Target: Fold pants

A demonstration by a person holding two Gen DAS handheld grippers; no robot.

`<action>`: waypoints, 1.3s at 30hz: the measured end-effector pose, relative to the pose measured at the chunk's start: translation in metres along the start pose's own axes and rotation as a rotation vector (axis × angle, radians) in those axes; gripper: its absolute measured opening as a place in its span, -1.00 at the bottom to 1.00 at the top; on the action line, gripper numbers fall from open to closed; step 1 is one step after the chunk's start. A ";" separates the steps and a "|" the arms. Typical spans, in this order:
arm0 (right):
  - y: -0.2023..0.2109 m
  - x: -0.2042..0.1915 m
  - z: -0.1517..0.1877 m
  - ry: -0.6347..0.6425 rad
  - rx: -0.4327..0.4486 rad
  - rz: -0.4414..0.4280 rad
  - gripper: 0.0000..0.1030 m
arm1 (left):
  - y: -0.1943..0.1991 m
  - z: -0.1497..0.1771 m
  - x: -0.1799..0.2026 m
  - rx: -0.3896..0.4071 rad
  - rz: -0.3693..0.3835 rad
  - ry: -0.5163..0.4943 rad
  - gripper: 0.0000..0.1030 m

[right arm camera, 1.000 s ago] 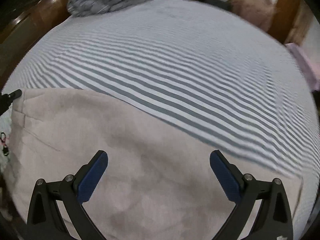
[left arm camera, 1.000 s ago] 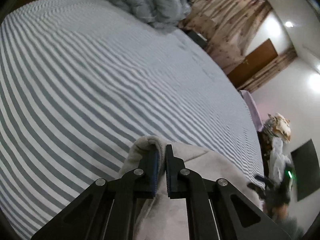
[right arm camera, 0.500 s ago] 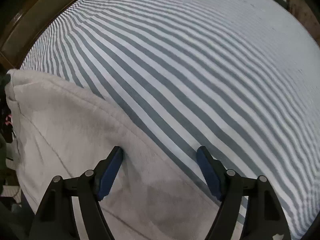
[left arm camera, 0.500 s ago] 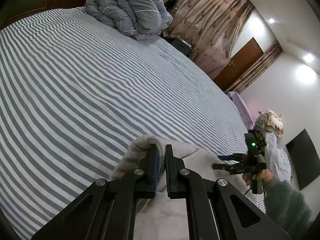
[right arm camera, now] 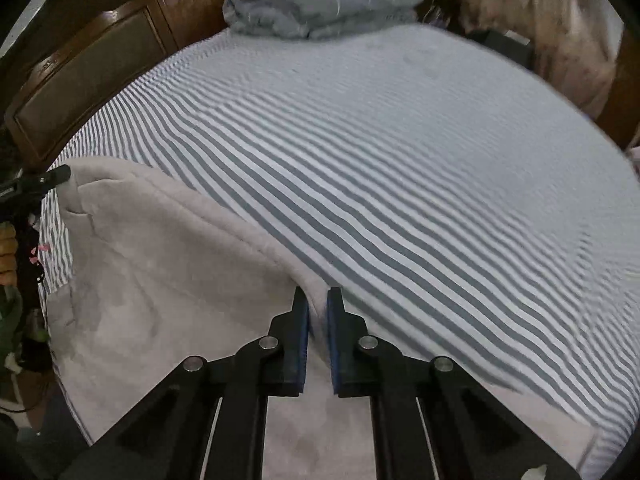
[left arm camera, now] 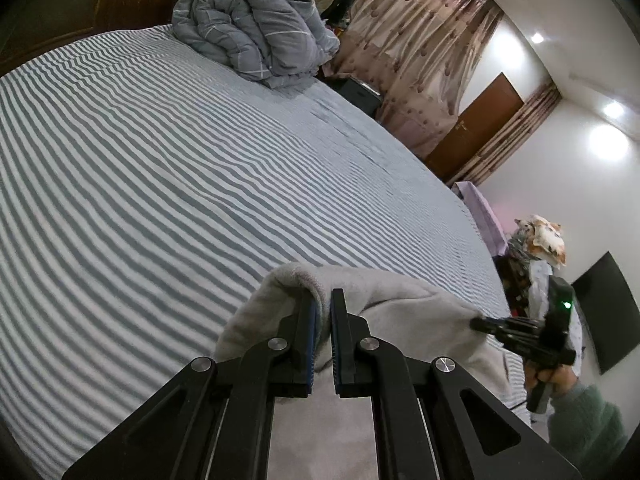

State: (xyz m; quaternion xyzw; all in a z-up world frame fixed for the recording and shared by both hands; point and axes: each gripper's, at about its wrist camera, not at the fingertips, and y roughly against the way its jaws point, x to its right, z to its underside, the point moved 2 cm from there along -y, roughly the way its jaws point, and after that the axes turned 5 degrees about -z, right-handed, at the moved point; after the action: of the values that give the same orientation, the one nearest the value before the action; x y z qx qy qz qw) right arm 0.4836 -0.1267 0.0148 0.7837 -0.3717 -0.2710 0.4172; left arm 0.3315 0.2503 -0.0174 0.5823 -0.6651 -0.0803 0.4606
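Both sets of jaws are clamped on cloth right now. The left gripper (left arm camera: pixel 323 322) has its jaws nearly touching, pinching a bunched edge of the pants (left arm camera: pixel 360 288), with the fabric humping up at 12 o'clock over the fingertips. The right gripper (right arm camera: pixel 318 320) has just snapped its jaws closed, and a ridge of the same pale grey pants (right arm camera: pixel 160 272) is caught between them.

The pants sit at the near edge of the bed (left arm camera: pixel 180 184), spreading from the right jaws out toward 9 and 10 o'clock. Further out at 12 o'clock is the rolled-up duvet (left arm camera: pixel 256 40), with curtains (left arm camera: pixel 420 52) beyond it.

For doing this bit well, my take: lift both held edges evenly and keep the span between them taut, or the fleece will sag and the fold will land crooked. It looks thick and floppy, so I'd carry it slowly and lay it down flat.

Versus a second ago: the right jaws were wide open over flat fabric, now they're shut on it. The left grip looks the same, but its view has tipped up and shows more of the room.
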 end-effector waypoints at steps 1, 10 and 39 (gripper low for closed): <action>0.015 -0.008 0.008 0.001 0.010 0.014 -0.85 | 0.008 0.003 0.002 0.000 0.003 -0.009 -0.87; 0.089 -0.074 0.103 -0.061 0.047 0.057 -0.87 | 0.073 0.059 0.012 -0.037 0.035 -0.057 -0.87; 0.034 -0.124 0.232 -0.178 -0.004 0.111 -0.85 | 0.085 0.234 0.000 -0.306 0.093 0.126 -0.37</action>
State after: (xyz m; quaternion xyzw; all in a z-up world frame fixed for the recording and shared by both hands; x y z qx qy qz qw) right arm 0.2302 -0.1442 -0.0591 0.7338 -0.4496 -0.3167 0.3988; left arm 0.1070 0.1760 -0.0944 0.4777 -0.6412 -0.1227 0.5879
